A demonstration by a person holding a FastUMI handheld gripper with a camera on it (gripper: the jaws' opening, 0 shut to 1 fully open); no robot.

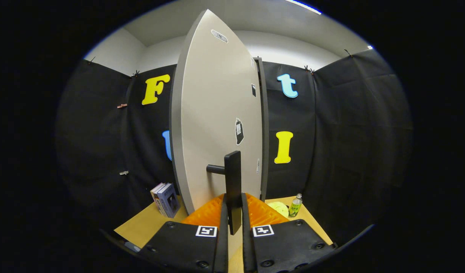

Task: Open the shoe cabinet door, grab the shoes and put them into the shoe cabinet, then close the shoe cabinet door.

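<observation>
I've got the gripper (234,206) pinched on the black door handle (233,182); both fingers press against the vertical bar, one on each side. The handle sits on a short stub off the grey shoe cabinet door (213,121), which stands ajar, its edge turned toward me. The cabinet body's edge (263,129) shows just right of the door. It all stands on a wooden table (149,223). Left of the door, near its base, books (165,200) lean on the table. To the right, a green-labelled plastic bottle (295,205) stands just beside a yellow item (278,207) I can't identify. Can't see shoes from here.
</observation>
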